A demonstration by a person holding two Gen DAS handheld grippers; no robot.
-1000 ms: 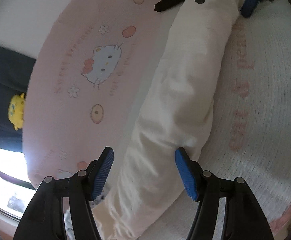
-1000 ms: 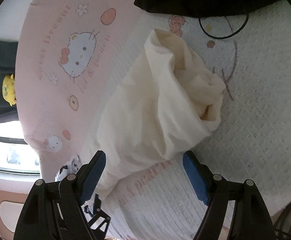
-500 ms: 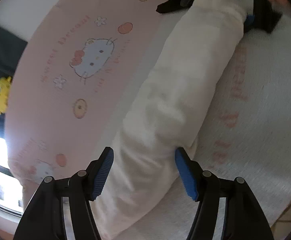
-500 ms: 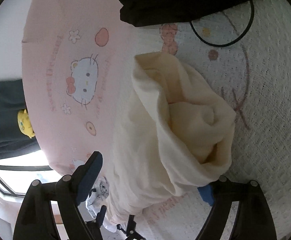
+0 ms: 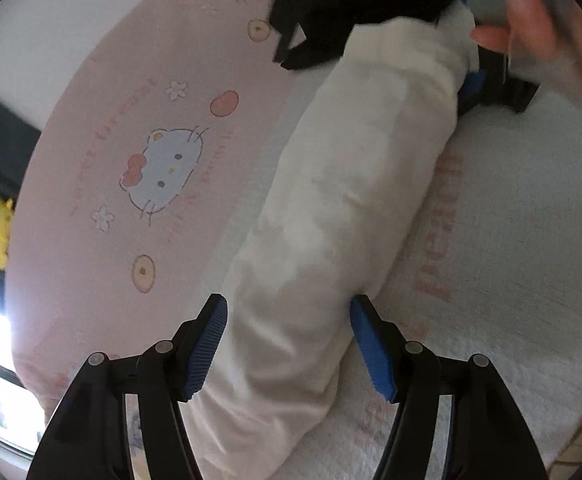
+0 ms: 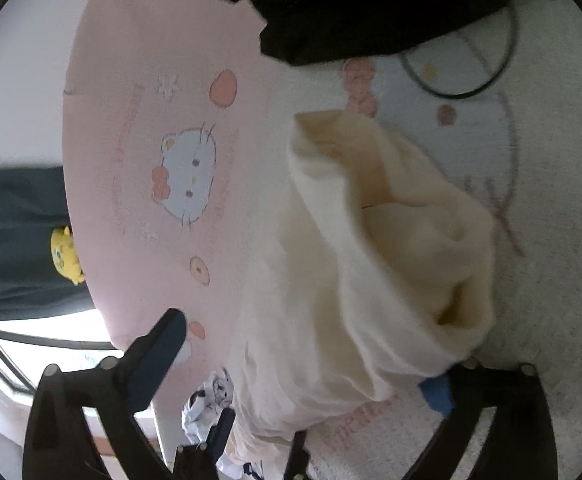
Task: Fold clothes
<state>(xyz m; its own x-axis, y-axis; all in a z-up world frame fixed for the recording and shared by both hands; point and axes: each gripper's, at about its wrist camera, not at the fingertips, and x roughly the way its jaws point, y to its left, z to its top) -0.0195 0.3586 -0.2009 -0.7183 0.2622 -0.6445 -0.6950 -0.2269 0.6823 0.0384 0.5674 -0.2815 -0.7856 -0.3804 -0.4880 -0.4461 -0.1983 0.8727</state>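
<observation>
Left wrist view: we see the cream garment [image 5: 343, 216] as a long roll on the bed [image 5: 511, 280], just right of the cat print [image 5: 163, 172]. The left claw [image 5: 287, 344] is spread astride it. The right claw [image 6: 303, 360] has just been opening around the bunched end. We judge folding unfinished. A window [image 6: 31, 356] is behind.

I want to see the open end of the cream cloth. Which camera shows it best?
The right wrist view. There the cream cloth gapes open towards the camera, so its inner folds show. The left wrist view shows the same cloth only as a long closed roll; its far end is hidden among dark, blurred shapes.
</observation>
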